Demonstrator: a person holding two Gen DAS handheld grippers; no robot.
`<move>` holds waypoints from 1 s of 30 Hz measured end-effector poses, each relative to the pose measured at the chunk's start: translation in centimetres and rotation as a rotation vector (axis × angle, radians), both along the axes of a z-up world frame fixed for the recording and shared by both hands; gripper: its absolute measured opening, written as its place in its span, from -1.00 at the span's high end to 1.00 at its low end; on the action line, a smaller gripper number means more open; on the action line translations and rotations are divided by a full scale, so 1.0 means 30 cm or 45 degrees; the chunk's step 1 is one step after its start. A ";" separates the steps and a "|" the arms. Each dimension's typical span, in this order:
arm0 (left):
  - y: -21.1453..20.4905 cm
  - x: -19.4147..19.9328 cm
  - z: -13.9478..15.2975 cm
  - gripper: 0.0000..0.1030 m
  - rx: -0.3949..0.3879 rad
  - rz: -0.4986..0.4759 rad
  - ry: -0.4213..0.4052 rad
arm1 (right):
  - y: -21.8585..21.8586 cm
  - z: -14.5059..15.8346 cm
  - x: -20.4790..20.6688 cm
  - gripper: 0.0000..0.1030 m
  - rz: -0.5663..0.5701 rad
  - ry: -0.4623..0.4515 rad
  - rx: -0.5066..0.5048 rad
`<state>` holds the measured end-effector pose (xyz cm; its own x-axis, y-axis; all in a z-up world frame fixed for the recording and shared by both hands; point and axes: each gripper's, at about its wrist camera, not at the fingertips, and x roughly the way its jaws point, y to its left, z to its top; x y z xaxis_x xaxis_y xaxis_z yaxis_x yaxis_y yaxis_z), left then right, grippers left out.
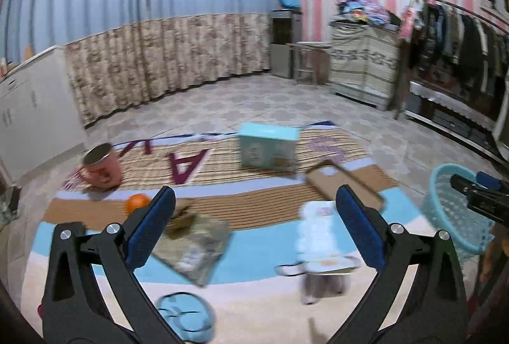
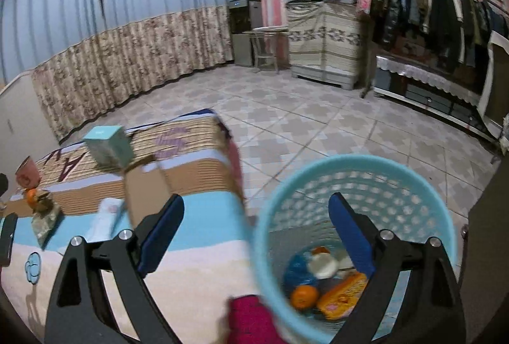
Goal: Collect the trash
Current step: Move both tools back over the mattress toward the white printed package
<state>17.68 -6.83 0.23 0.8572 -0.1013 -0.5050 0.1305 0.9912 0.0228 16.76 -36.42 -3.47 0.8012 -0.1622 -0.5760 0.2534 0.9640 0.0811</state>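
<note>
My left gripper (image 1: pixel 254 226) is open and empty above the striped mat (image 1: pixel 254 286). Below it lie a crumpled clear wrapper (image 1: pixel 194 245), a white packet (image 1: pixel 321 239) and an orange (image 1: pixel 137 203). A light blue mesh basket (image 1: pixel 451 210) stands off the mat's right edge. My right gripper (image 2: pixel 256 235) is open and empty over that basket (image 2: pixel 413 185). Inside the basket lie an orange (image 2: pixel 303 296), an orange packet (image 2: pixel 342 294), a white lid (image 2: pixel 323 266) and a blue wrapper (image 2: pixel 297 270). The wrapper (image 2: pixel 44 221) and white packet (image 2: pixel 106 218) also show at the left of the right wrist view.
A pink mug (image 1: pixel 101 167), a teal box (image 1: pixel 268 150) and a flat cardboard piece (image 1: pixel 343 181) sit on the mat's far part. A red object (image 2: pixel 251 318) lies by the basket. A tiled floor (image 2: pixel 318 121), curtains, a cabinet and a clothes rack (image 2: pixel 445 10) surround the mat.
</note>
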 end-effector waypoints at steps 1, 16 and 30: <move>0.028 0.005 -0.011 -0.90 -0.006 0.021 0.007 | 0.036 -0.002 0.015 -0.75 0.020 0.009 -0.003; 0.274 0.073 -0.093 -0.89 -0.013 0.133 0.103 | 0.340 -0.011 0.146 -0.75 0.185 0.055 -0.016; 0.460 0.101 -0.113 -0.89 -0.066 0.266 0.142 | 0.453 -0.073 0.149 -0.75 0.260 0.120 -0.044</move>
<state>20.71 6.98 -3.16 0.8013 0.0443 -0.5966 -0.0785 0.9964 -0.0315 21.24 -22.83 -5.67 0.7624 -0.0230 -0.6467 0.0573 0.9978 0.0320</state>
